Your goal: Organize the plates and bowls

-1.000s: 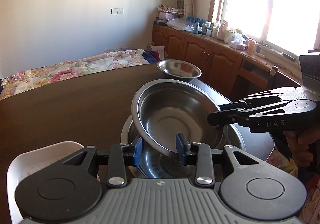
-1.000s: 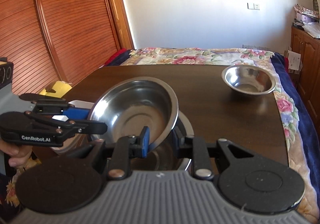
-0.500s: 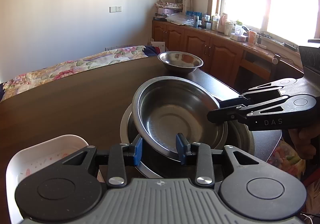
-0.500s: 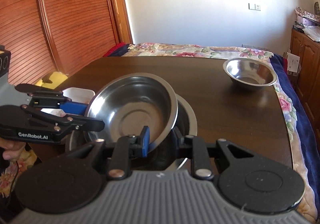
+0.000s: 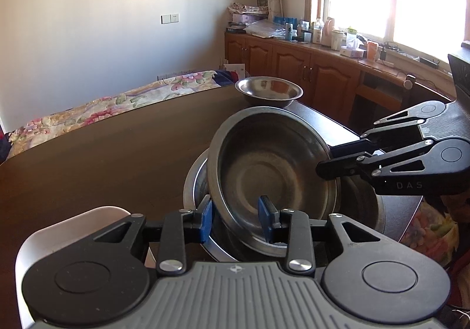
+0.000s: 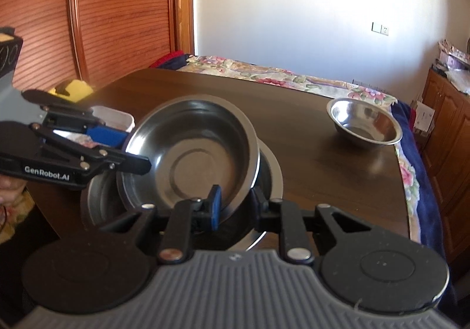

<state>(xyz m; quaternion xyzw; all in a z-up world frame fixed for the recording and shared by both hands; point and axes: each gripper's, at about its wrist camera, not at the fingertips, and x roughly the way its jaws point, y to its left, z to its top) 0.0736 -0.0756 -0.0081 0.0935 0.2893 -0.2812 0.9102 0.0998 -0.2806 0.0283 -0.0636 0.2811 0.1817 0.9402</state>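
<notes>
Both grippers holding the steel bowl (image 5: 273,170) over the basin (image 5: 364,205)
Right gripper (image 6: 235,205) jaws have been closing onto its rim; left gripper (image 5: 235,218) jaws are staying clamped.

"DAS" on right hand-held gripper (image 5: 324,163); "GenRobot.AI" on left hand-held gripper (image 6: 129,152).

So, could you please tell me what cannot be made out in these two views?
- Left wrist view: the white container is largely hidden by the left gripper.
- Both views: the lower bowl is mostly covered by the tilted bowl.
- Left wrist view: countertop bottles, too small.
</notes>
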